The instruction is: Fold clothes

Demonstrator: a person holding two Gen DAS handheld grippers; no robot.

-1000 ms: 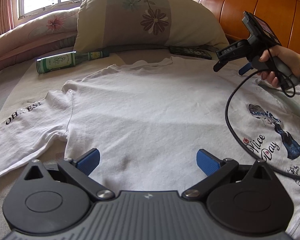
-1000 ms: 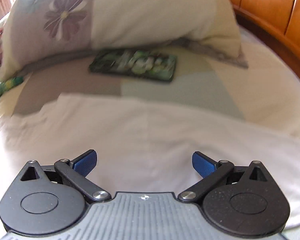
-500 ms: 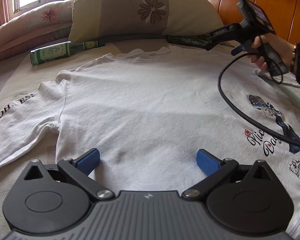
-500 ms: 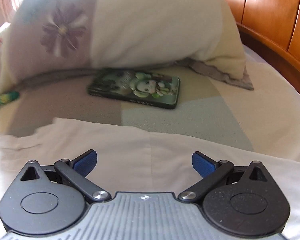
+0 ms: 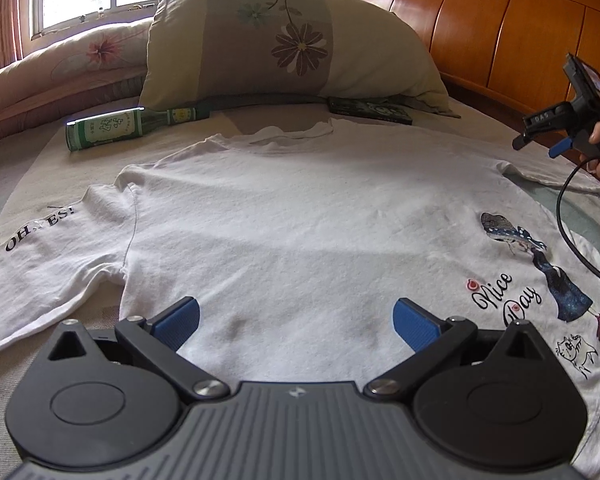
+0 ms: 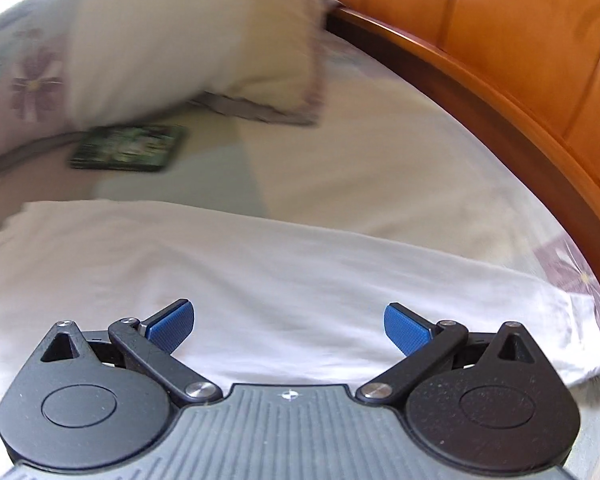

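Hand-held gripper on the left is held wide apart, empty, over the white shirt spread on the bed; the right hand-held gripper likewise, near the headboard edge.

White T-shirt spread flat on bed, left gripper fingers apart above hem, green bottle beside pillow.

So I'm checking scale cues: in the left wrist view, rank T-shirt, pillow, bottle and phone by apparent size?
1. T-shirt
2. Pillow
3. Bottle
4. Phone, which lies farther away and partly under the pillow, so its last place is unsure.
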